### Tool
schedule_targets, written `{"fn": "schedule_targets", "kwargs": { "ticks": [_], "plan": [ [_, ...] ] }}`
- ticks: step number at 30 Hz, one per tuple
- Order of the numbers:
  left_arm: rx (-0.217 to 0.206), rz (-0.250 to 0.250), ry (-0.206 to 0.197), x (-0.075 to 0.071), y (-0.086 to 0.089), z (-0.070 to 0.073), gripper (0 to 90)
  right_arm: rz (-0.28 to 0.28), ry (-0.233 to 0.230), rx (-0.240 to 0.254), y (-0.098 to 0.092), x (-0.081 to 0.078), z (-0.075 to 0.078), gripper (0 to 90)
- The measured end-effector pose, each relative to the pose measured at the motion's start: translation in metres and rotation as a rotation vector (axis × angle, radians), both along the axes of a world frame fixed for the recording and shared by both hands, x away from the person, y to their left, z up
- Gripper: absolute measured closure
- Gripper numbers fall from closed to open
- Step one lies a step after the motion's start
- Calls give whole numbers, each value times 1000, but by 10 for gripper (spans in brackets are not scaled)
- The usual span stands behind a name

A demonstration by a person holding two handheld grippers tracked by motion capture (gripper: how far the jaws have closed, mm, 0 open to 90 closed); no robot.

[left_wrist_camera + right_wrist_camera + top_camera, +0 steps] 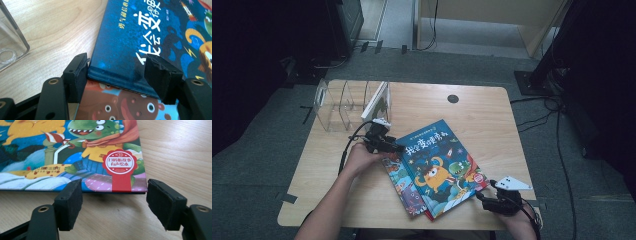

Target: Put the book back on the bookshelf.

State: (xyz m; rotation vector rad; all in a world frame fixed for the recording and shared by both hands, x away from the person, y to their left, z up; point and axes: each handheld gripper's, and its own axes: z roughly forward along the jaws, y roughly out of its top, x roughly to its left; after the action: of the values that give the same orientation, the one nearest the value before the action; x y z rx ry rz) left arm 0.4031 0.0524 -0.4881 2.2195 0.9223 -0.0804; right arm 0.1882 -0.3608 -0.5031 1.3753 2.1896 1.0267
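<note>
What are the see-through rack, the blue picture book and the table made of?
Rack: seemingly clear acrylic or similar plastic; the table shows through its glossy dividers.
Blue picture book: printed hardback, probably glossy laminated card; light glints on its thick cover edge.
Table: light wood or wood-look laminate, with visible grain and a matt finish.

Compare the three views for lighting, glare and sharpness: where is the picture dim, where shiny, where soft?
High view: the table is lit, the room around it nearly black, the picture soft. Left gripper view: glare sheens the blue book near its edge; the close left gripper is dark, the clear rack faint. Right gripper view: even light, the red seal crisp, a thin shadow under the book's edge.
</note>
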Motion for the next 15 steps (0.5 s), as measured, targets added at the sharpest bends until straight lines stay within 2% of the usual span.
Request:
{"fn": "schedule_targets", "kwargs": {
  "ticks": [4, 7, 11, 13, 15],
  "plan": [
    [12, 18, -23, -4, -1, 0, 356, -17, 9, 20, -3, 3, 0, 325],
    [20, 18, -29, -6, -1, 1, 361, -33, 11, 15, -5, 5, 0, 339],
    [15, 24, -27, -6, 3, 2, 387, -49, 21, 19, -9, 8, 0, 352],
    [-4, 29, -15, -4, 6, 3, 389, -48, 23, 20, -9, 9, 0, 360],
    [-7, 38, -29, -4, 7, 5, 401, -48, 23, 18, -9, 10, 0, 370]
  ]
}}
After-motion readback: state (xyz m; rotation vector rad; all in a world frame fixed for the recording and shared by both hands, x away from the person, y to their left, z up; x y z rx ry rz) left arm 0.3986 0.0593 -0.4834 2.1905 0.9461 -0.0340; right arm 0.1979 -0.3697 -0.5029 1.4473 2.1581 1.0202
